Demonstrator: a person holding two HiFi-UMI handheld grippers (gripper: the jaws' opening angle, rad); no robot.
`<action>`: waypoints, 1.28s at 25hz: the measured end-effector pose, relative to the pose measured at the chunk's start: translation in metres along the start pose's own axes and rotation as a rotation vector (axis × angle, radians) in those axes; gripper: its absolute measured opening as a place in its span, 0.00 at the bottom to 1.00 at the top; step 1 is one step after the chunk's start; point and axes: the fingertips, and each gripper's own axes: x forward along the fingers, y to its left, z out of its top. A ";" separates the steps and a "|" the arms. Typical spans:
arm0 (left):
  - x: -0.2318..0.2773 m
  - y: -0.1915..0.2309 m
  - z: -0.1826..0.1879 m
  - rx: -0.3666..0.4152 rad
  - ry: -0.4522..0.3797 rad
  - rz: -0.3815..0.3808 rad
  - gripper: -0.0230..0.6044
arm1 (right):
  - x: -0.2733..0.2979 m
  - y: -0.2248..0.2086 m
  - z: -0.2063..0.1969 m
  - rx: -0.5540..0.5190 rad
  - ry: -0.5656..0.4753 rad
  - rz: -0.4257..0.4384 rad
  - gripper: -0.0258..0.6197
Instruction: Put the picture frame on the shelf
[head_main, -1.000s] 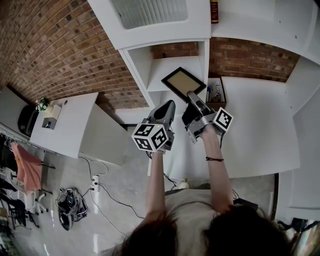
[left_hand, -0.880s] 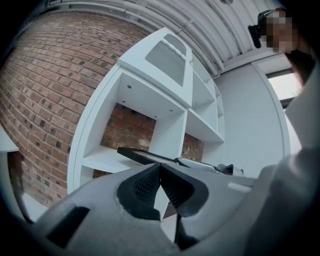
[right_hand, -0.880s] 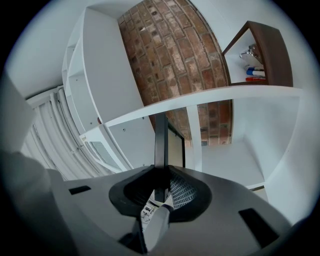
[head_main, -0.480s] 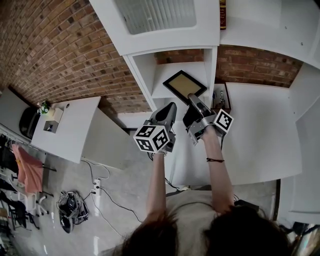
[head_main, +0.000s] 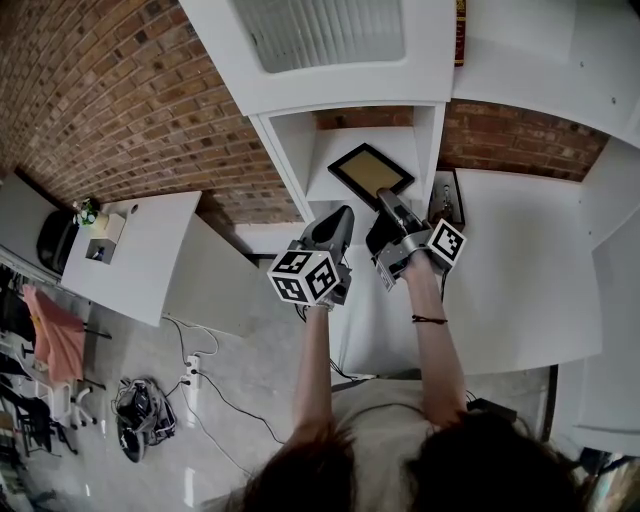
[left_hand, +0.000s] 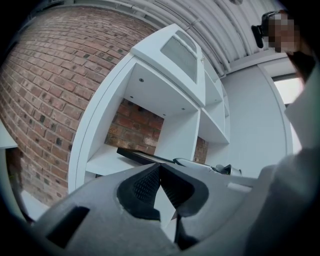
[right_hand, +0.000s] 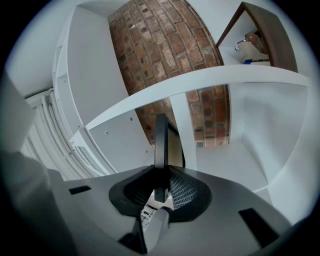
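The picture frame (head_main: 369, 171), black with a tan middle, hangs tilted at the mouth of the white shelf's (head_main: 300, 160) open cubby. My right gripper (head_main: 386, 197) is shut on its near edge. In the right gripper view the frame (right_hand: 161, 140) stands edge-on between the pads of the right gripper (right_hand: 161, 184), with the shelf board (right_hand: 210, 80) arching above it. My left gripper (head_main: 342, 212) is shut on nothing, just left of the right one. In the left gripper view the left gripper (left_hand: 160, 170) has its jaws together, and the frame (left_hand: 142, 155) shows as a dark strip over the cubby floor (left_hand: 107, 159).
A small dark wooden box (head_main: 447, 200) with bottles sits on the white counter (head_main: 520, 270) right of the cubby, also seen as the box (right_hand: 260, 35). Brick wall (head_main: 120, 100) lies behind. A white desk (head_main: 140, 255) stands at the left, with cables and a bag (head_main: 140, 410) on the floor.
The frame and my right gripper have edged slightly toward the cubby. My left gripper has kept its place beside them, still shut.
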 end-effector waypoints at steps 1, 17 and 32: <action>0.001 0.001 0.000 -0.002 0.002 0.001 0.05 | 0.001 -0.001 0.000 0.003 -0.001 -0.004 0.16; 0.014 0.006 -0.007 -0.021 0.022 -0.001 0.05 | 0.010 -0.013 -0.001 0.033 0.017 -0.029 0.16; 0.012 0.008 -0.014 -0.026 0.036 0.001 0.05 | 0.011 -0.015 -0.004 0.020 0.020 -0.056 0.16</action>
